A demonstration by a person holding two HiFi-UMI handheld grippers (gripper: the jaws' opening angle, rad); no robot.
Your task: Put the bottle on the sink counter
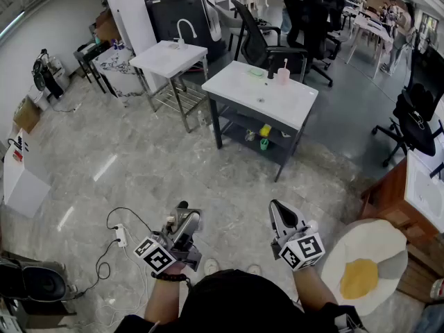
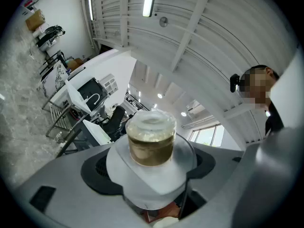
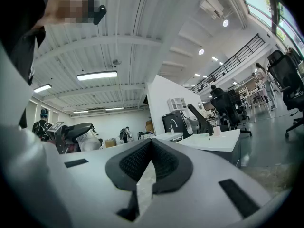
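The person stands on the bare floor with both tongs held out in front, side by side. The left tongs (image 2: 151,169) are spread wide and pinch the bottle (image 2: 152,139) between their pads. The bottle lies lengthwise along the jaws, so its long axis runs the way they point. Its clear lidded end, with brownish contents under it, sticks out past their tips, away from the person and a little above level. The right tongs (image 3: 151,147) are pressed together with nothing between them, just to the right of the left pair and apart from the bottle. The white sink surface (image 1: 291,109) stands well ahead of both tongs across the floor, a pink cup (image 1: 283,75) at its far edge.
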